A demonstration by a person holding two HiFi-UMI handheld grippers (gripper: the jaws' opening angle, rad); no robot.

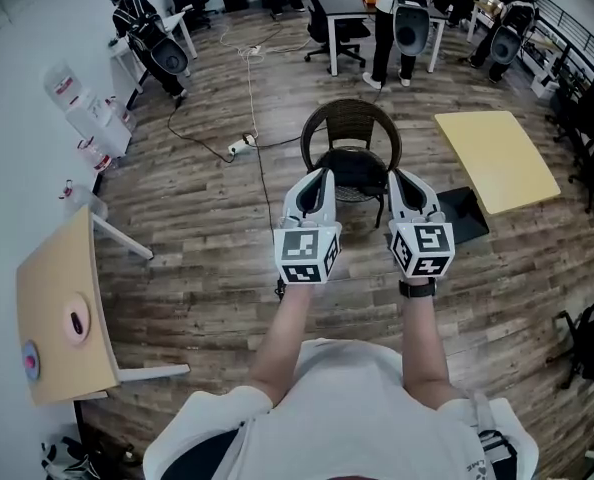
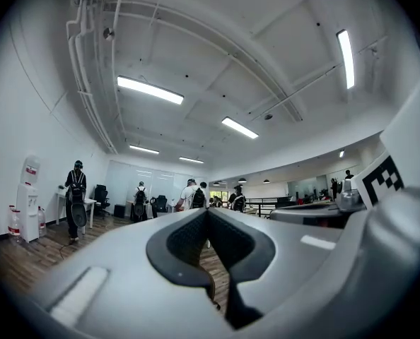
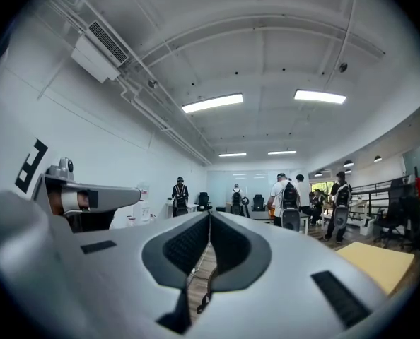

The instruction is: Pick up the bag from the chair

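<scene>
I hold my left gripper (image 1: 320, 176) and right gripper (image 1: 397, 176) side by side, each with its jaws closed tip to tip on nothing, both pointing toward 12 o'clock at the chair (image 1: 351, 116), where the dark bag (image 1: 354, 168) lies on the seat, untouched.

Bare plank floor (image 1: 217, 268) lies free on the near side of the wicker chair (image 1: 351, 128), so its seat can be reached from the front; its curved back closes the far side. The left tongs (image 1: 324, 174) and right tongs (image 1: 396, 176), both closed, hang side by side just near the seat with a clear gap between them. A cable (image 1: 262, 183) and power strip (image 1: 240, 147) cross the floor to the left. On the right a flat black panel (image 1: 467, 214) and a yellow desk (image 1: 497, 158) narrow the way. A wooden desk (image 1: 62, 308) stands well apart, near left.
</scene>
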